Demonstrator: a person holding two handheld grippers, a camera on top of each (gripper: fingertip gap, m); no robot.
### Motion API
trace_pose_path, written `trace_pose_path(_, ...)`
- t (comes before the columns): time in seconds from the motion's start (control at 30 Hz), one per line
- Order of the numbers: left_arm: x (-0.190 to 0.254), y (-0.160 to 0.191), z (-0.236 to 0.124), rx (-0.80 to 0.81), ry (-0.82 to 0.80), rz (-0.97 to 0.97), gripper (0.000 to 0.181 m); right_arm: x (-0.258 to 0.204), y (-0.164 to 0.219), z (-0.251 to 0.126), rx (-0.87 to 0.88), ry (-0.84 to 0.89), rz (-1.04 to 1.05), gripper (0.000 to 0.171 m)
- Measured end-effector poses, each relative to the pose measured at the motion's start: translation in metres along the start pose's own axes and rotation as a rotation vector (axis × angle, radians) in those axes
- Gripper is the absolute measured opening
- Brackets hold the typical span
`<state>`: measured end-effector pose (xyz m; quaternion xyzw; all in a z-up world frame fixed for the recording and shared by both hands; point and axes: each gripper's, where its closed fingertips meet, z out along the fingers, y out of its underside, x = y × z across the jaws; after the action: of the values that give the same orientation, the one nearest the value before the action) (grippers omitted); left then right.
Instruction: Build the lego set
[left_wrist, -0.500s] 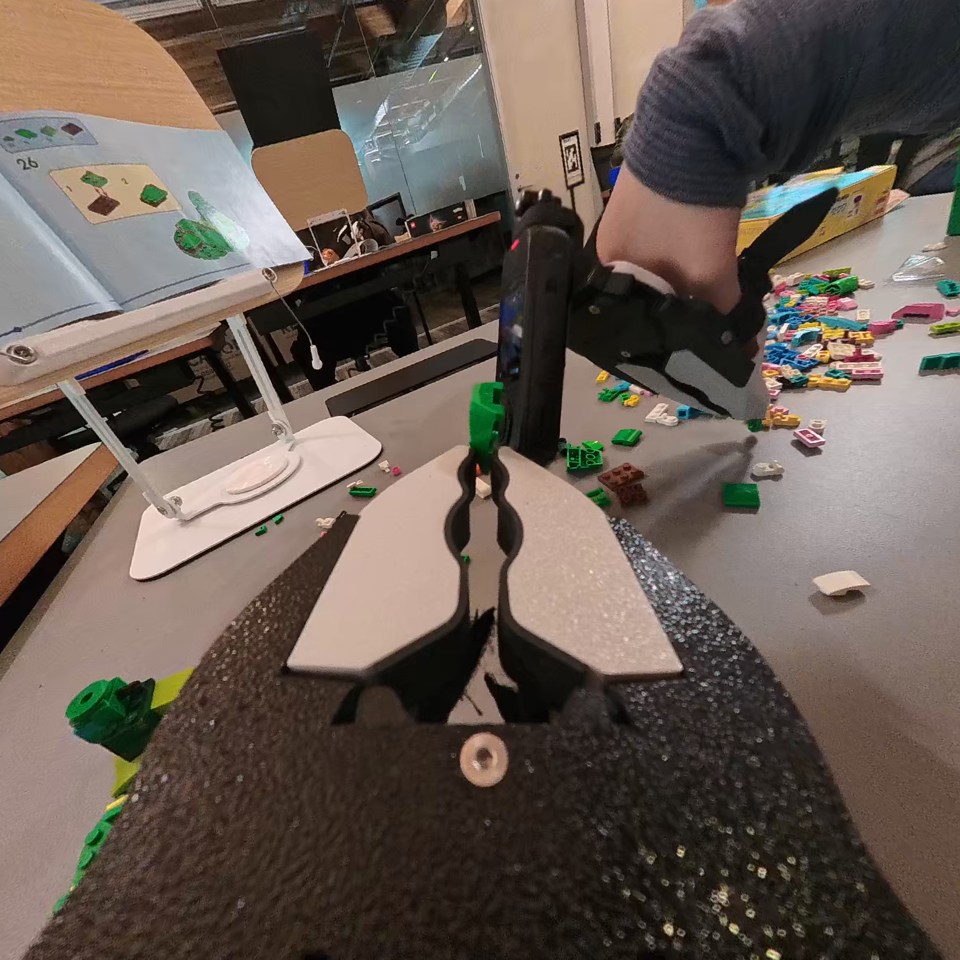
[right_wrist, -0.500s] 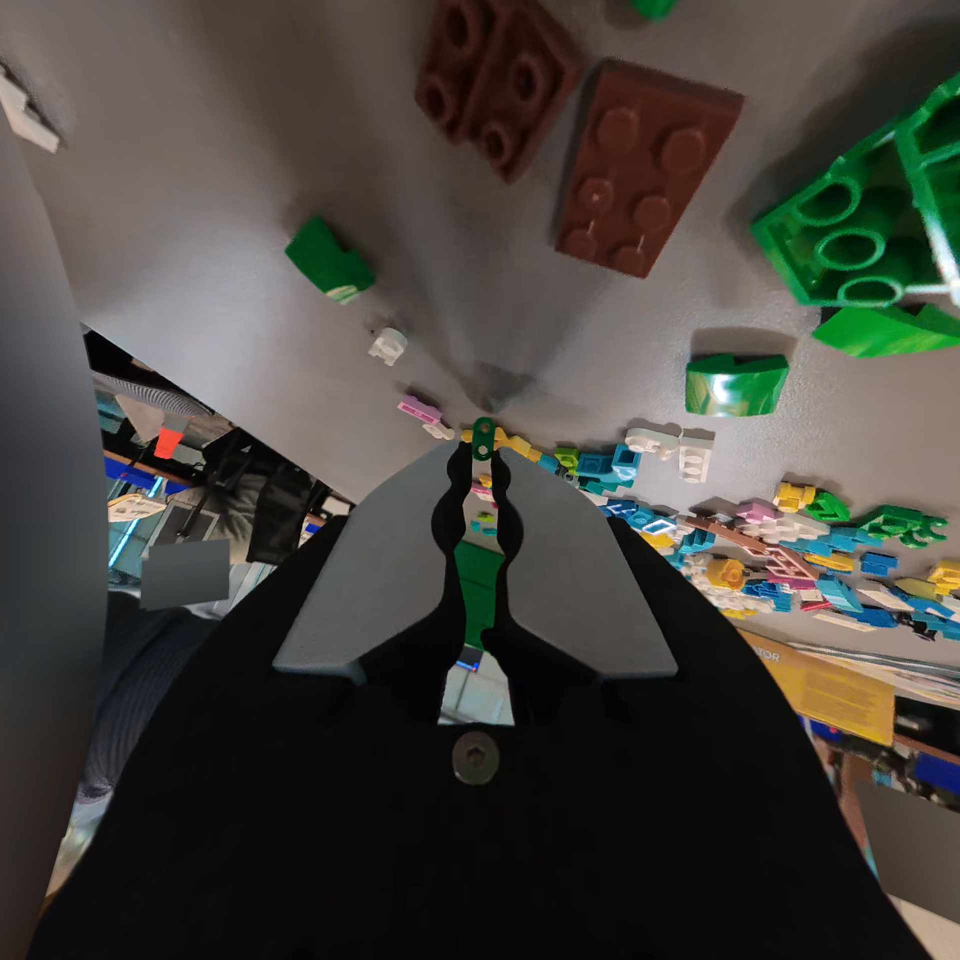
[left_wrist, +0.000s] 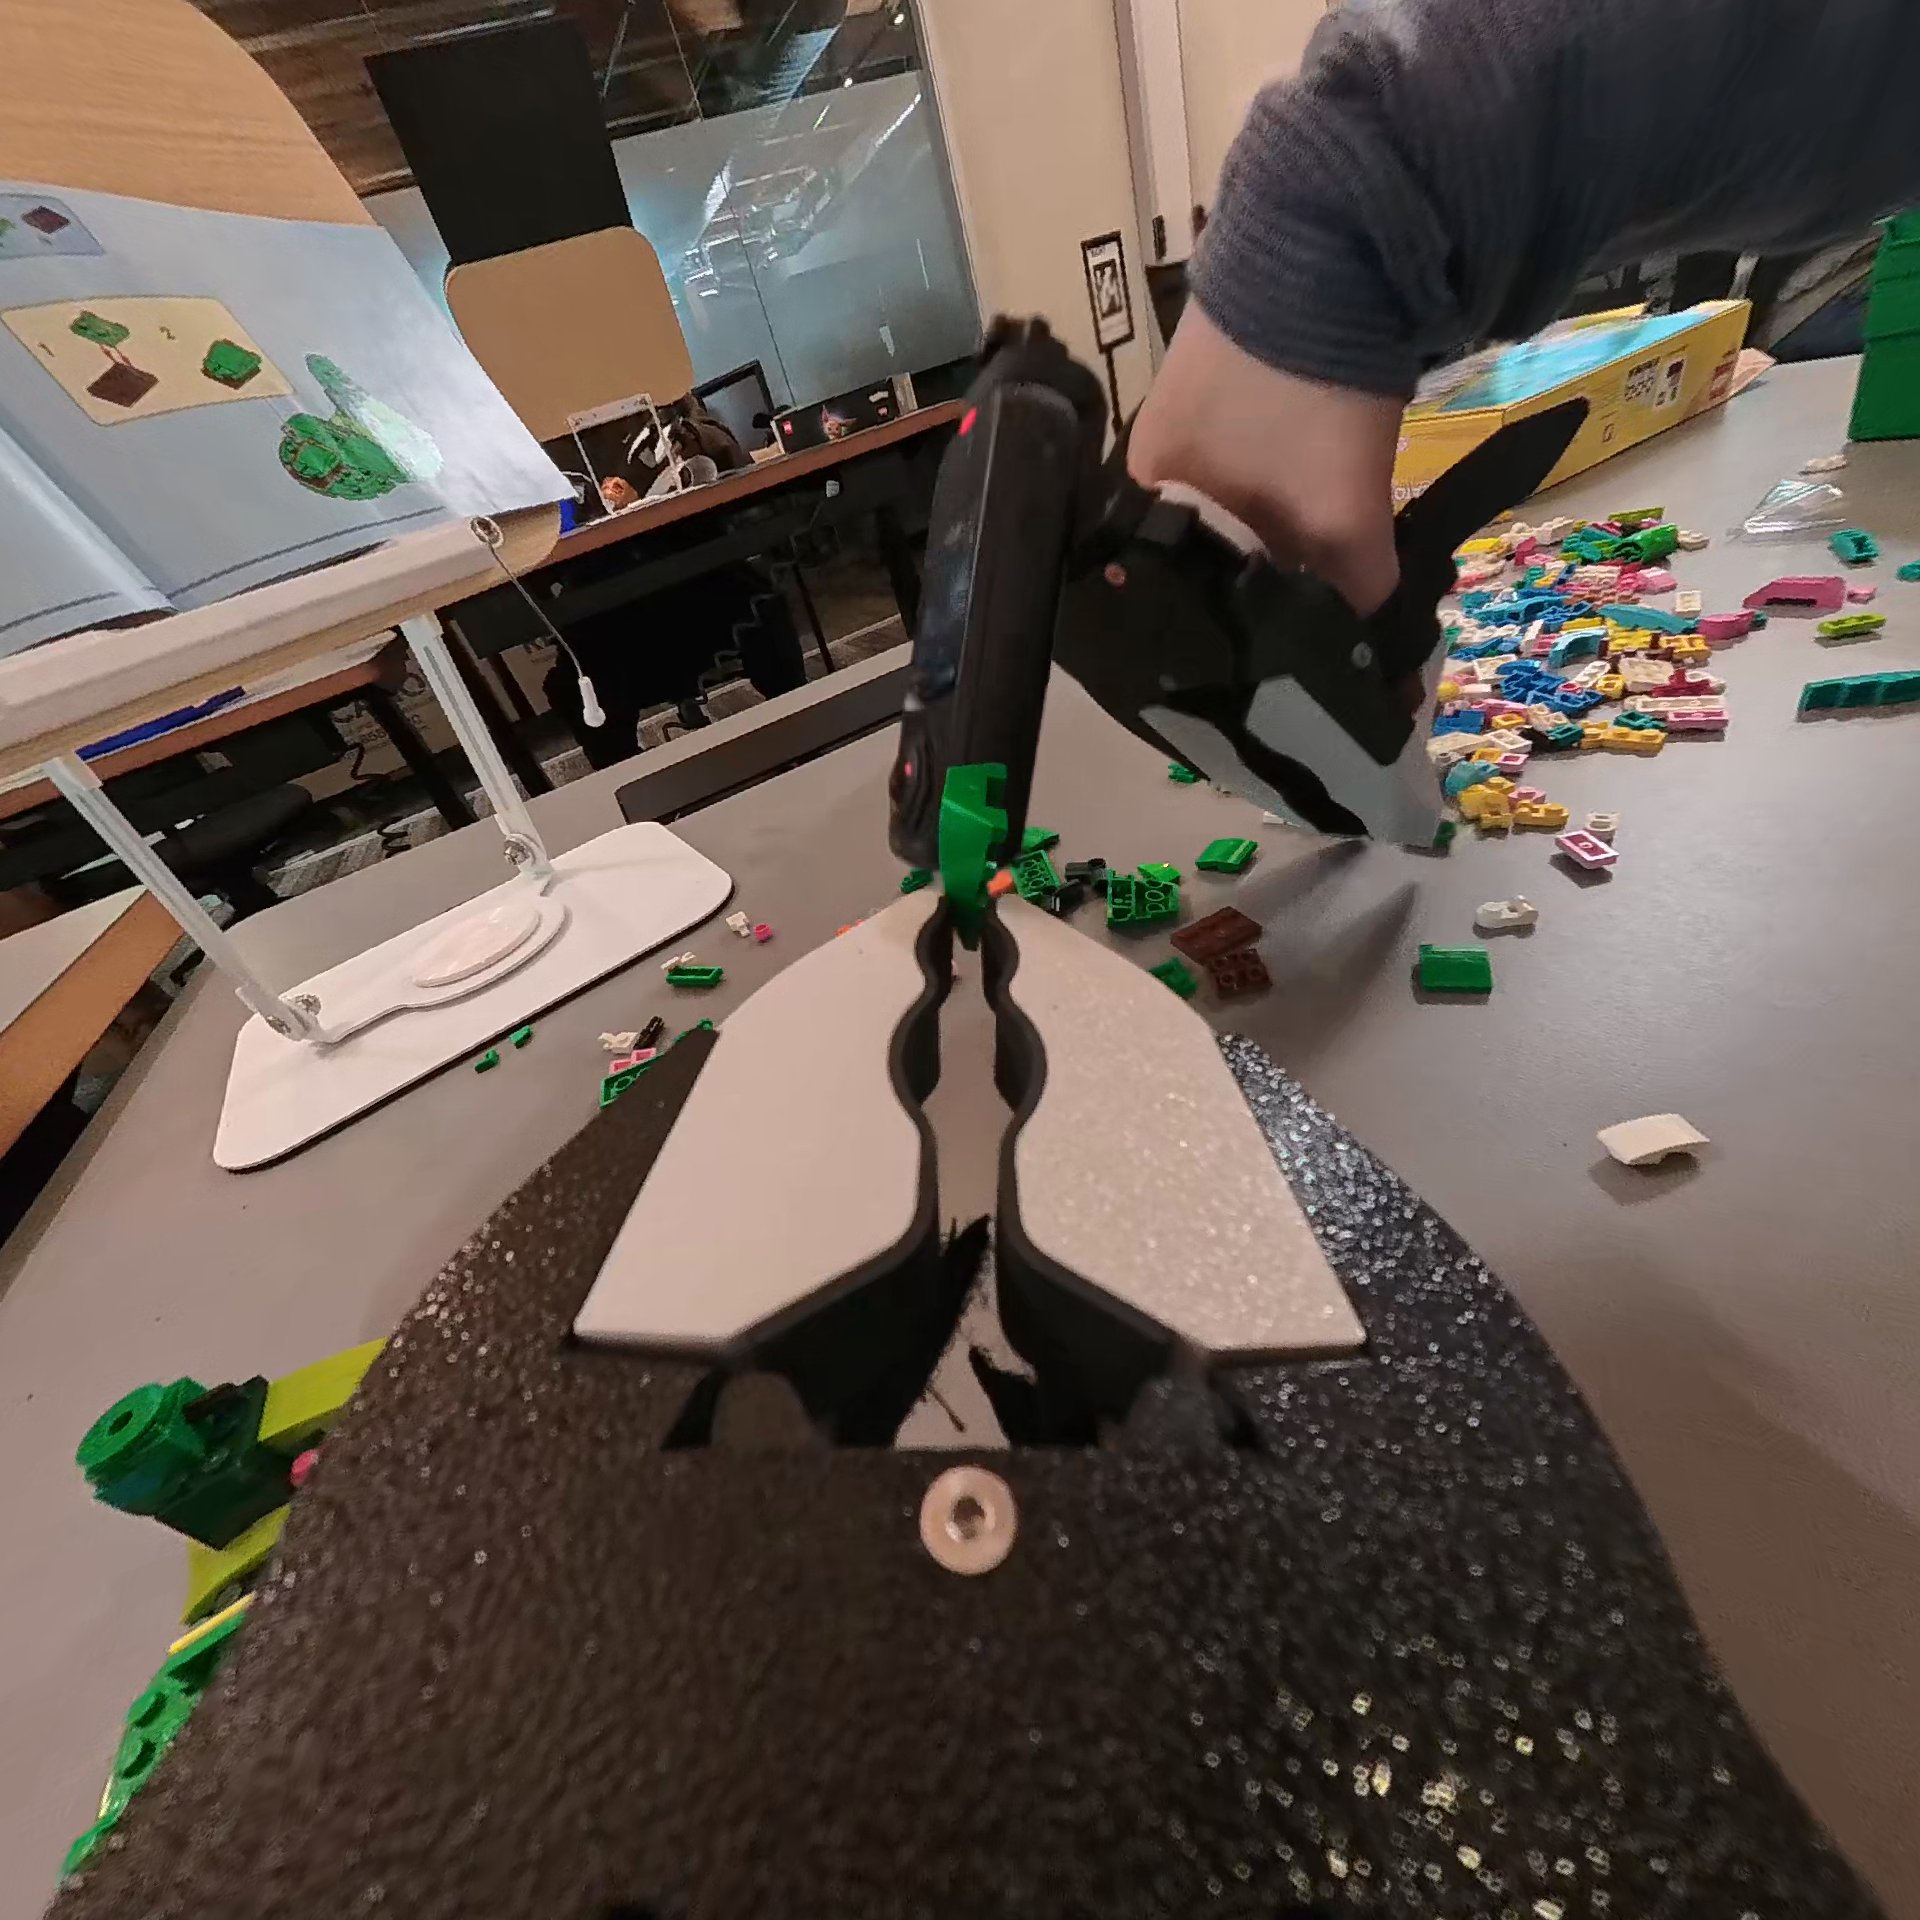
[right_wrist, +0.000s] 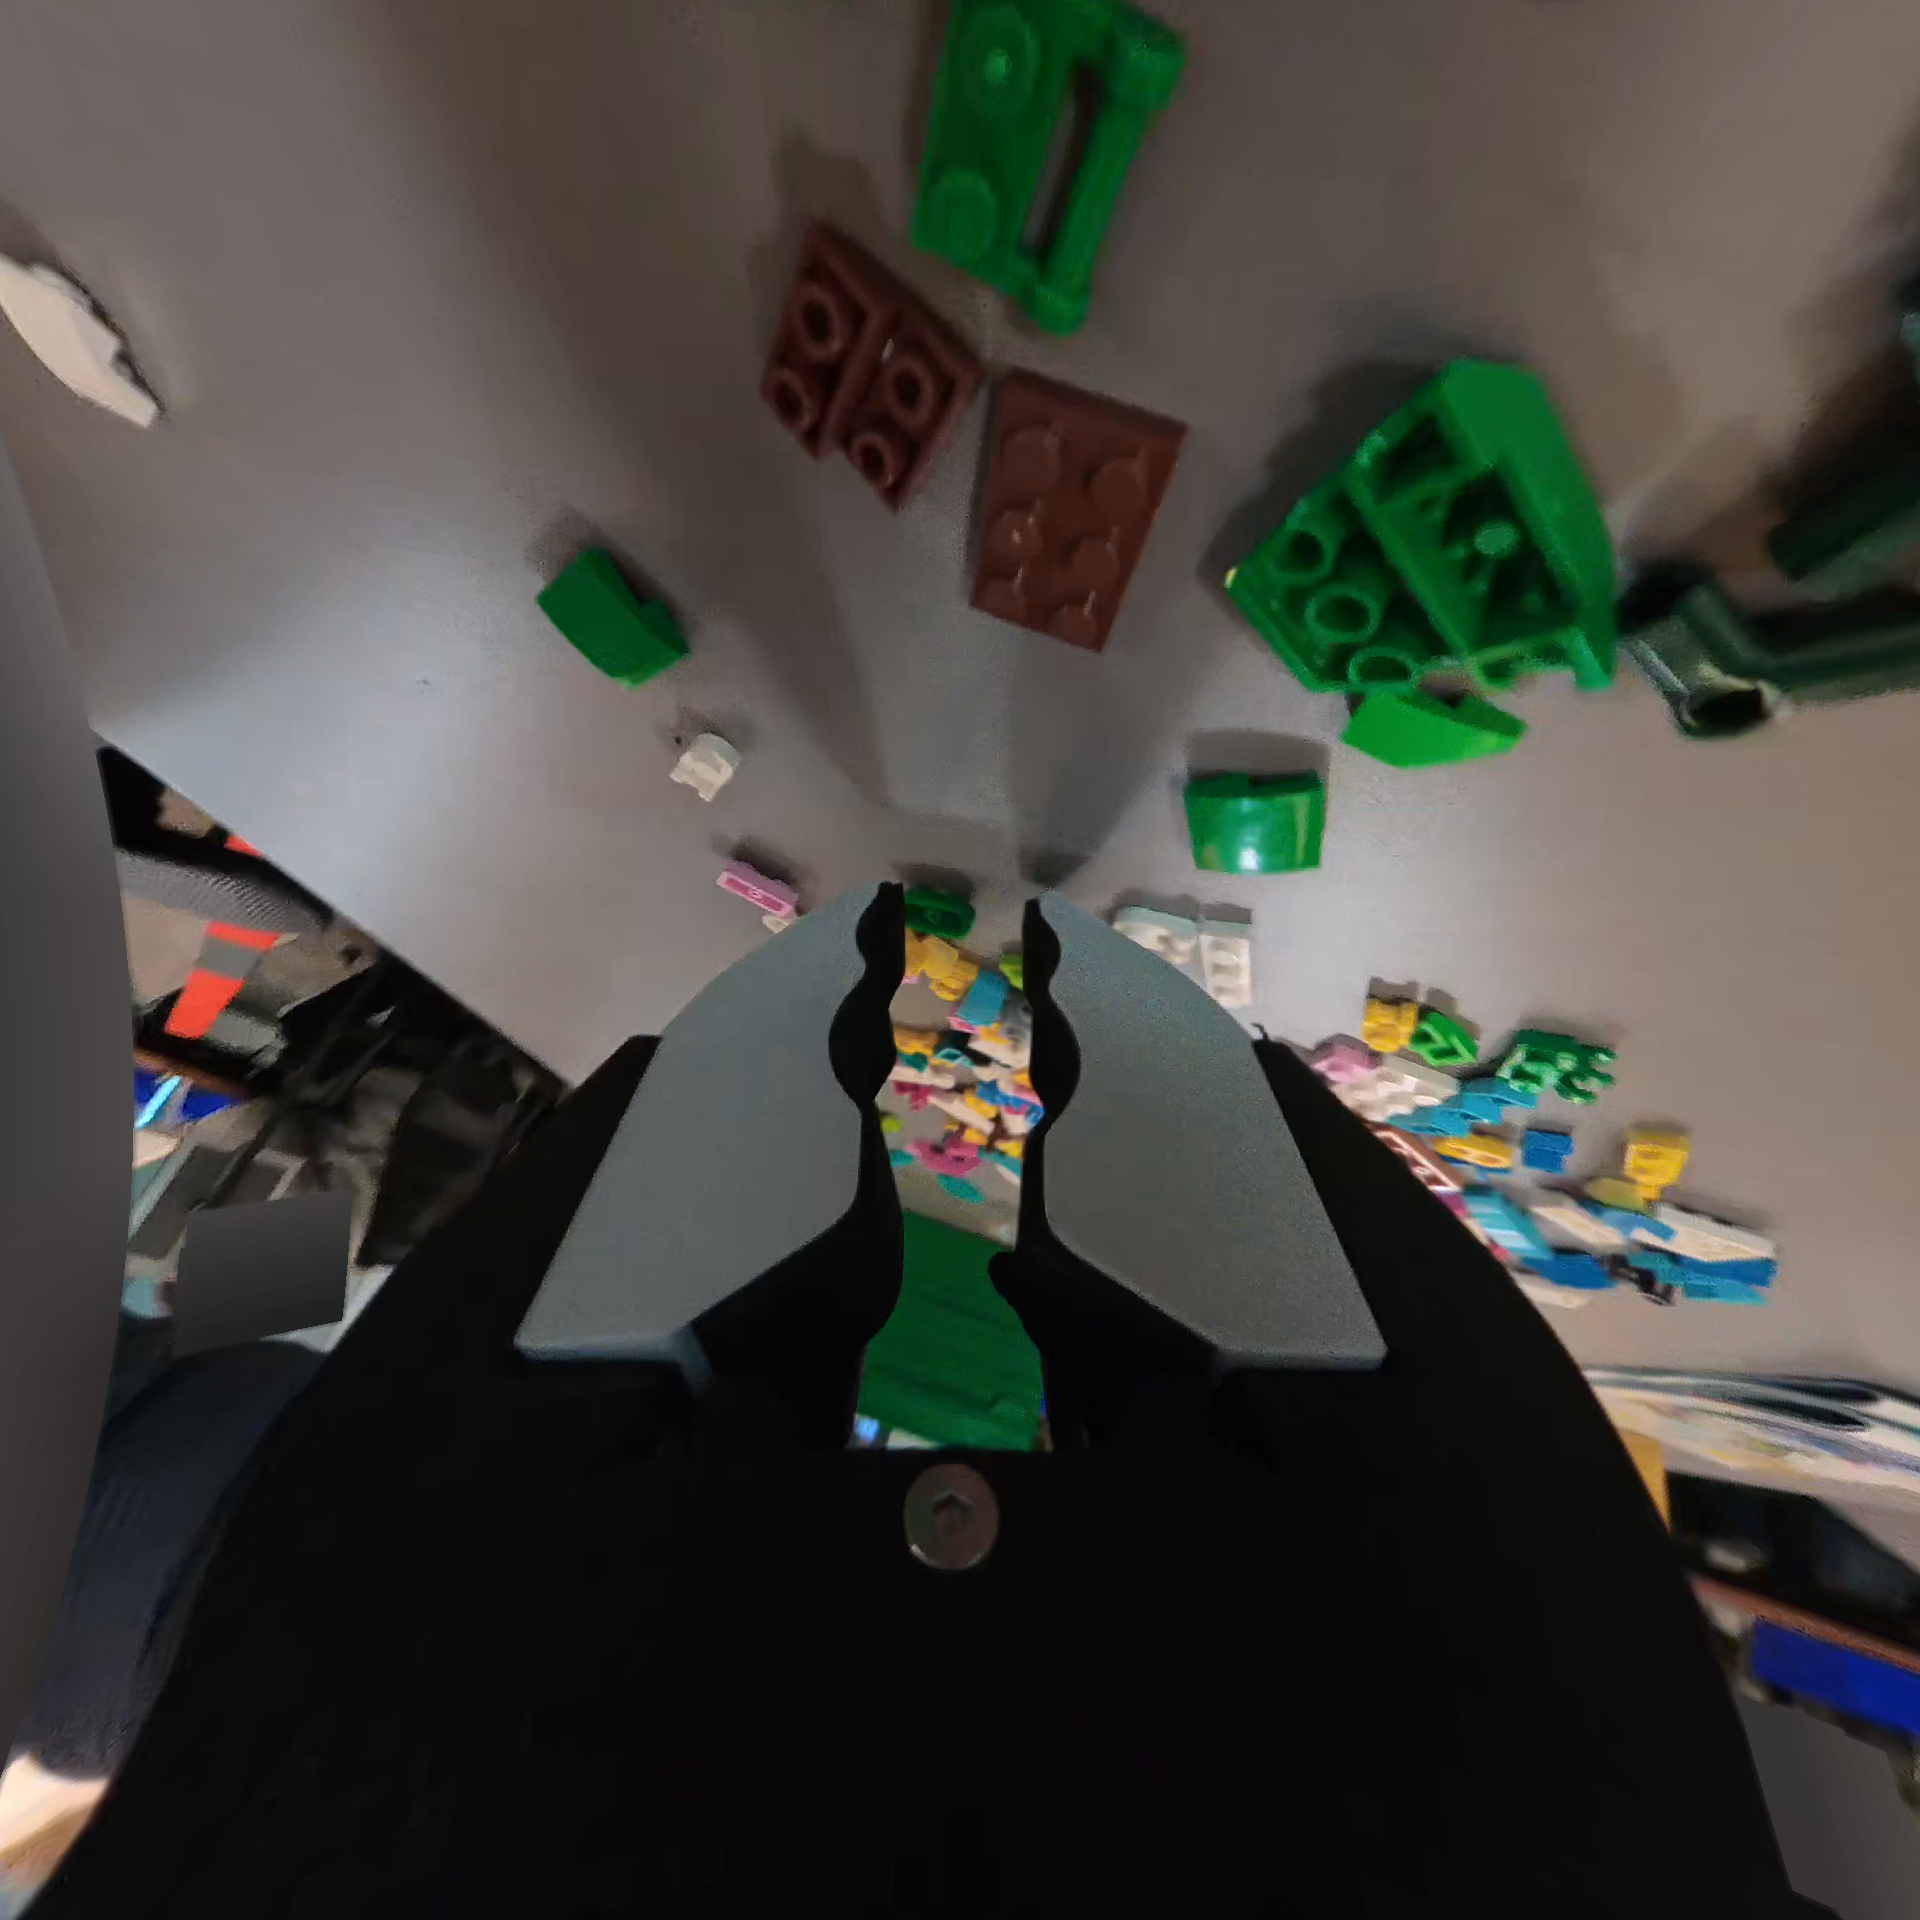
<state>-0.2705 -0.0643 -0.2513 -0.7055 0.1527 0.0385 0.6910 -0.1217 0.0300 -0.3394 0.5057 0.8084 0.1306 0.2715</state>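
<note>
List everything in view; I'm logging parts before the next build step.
brown plates: two, brown, side by side
curved slopes: at least three, green, around the plates
wedge brick: one, green, underside up
small bricks: pile, mixed colours, far right
booklet: one, pale blue, on stand
stand: one, white, left
box: one, yellow, behind pile
green piece: one, in left tool
left tool: shut
right tool: open
hand: one, holding right tool

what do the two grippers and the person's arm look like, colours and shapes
Both the left gripper and right gripper have rough black bodies, flat pale grey finger plates with wavy black inner edges, and a silver screw at the base. The arm wears a ribbed grey-blue knit sleeve. No cables visible.
</note>
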Motion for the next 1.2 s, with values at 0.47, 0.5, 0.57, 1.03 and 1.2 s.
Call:
trace_pose_path(0.47, 0.008, -0.007, 0.003, 0.017, 0.048, -0.112, 0.004, -0.004, 0.015, -0.007, 1.039, 0.337, 0.068, 0.013)
trace_pose_path(0.5, 0.011, -0.006, 0.005, 0.006, 0.067, -0.14, 0.004, -0.002, 0.016, -0.011, 1.09, 0.361, 0.126, 0.008)
trace_pose_path(0.57, 0.014, -0.006, 0.008, -0.011, 0.069, -0.176, 0.004, -0.001, 0.016, -0.015, 1.16, 0.353, 0.26, 0.008)
trace_pose_path(1.03, 0.024, -0.016, 0.01, 0.004, 0.013, -0.151, 0.004, -0.001, 0.0, 0.006, 1.108, 0.292, 0.579, 0.023)
trace_pose_path(1.2, 0.023, -0.011, 0.012, -0.034, 0.008, -0.184, 0.004, 0.0, 0.002, 0.008, 1.045, 0.352, 0.546, 0.008)
